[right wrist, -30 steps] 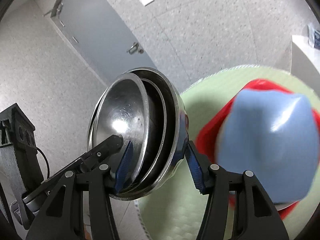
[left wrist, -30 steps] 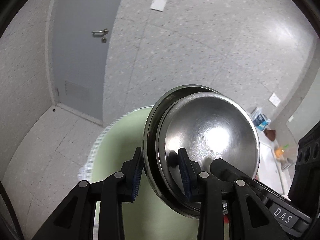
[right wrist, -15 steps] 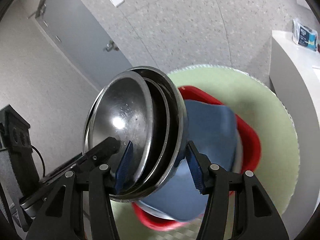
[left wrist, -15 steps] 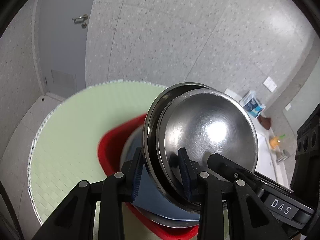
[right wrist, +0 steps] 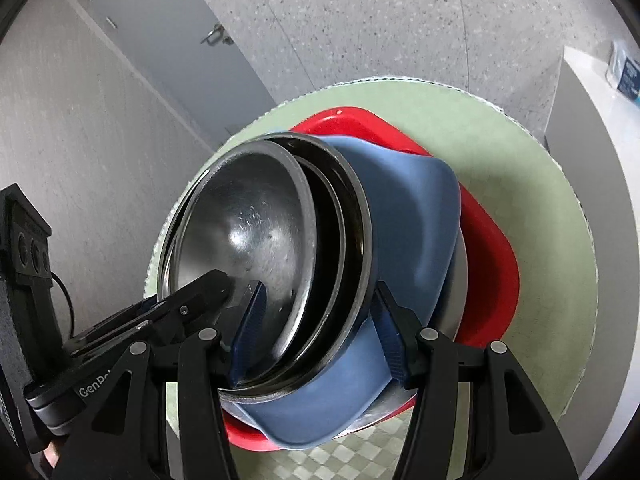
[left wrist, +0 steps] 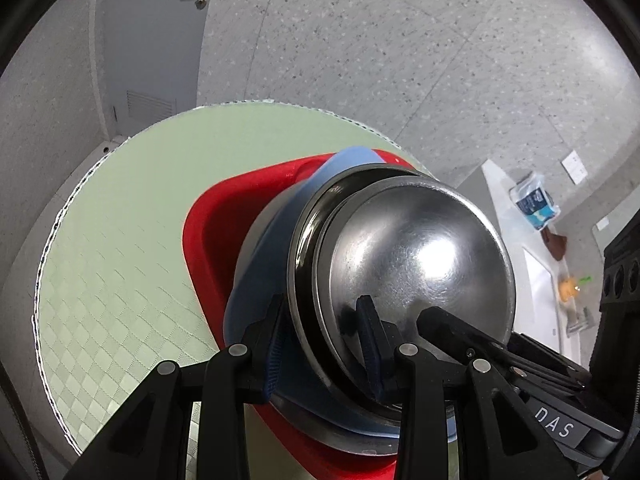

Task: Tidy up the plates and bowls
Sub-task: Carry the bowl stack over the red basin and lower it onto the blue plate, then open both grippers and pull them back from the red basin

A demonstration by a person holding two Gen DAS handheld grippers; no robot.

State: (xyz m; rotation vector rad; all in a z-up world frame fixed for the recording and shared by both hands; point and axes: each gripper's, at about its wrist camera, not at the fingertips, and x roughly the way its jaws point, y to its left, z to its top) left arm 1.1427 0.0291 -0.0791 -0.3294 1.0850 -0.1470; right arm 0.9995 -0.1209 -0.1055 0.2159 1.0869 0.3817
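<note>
Left wrist: we see both grippers, left (left wrist: 320, 336) and right (right wrist: 316, 320), clamped on nested steel bowls (left wrist: 416, 260) (shiny, scuffed) over a blue bowl (right wrist: 404, 208).

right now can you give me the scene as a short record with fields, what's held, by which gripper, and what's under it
held item: nested steel bowls, tilted on edge
left gripper: shut on the bowls' rim, one finger inside, one outside
right gripper: shut on the same stack from the opposite side
below the stack: blue dish, itself in a red tray
contact with blue dish: cannot tell
surface: round green mat
background: grey door, speckled floor
</note>
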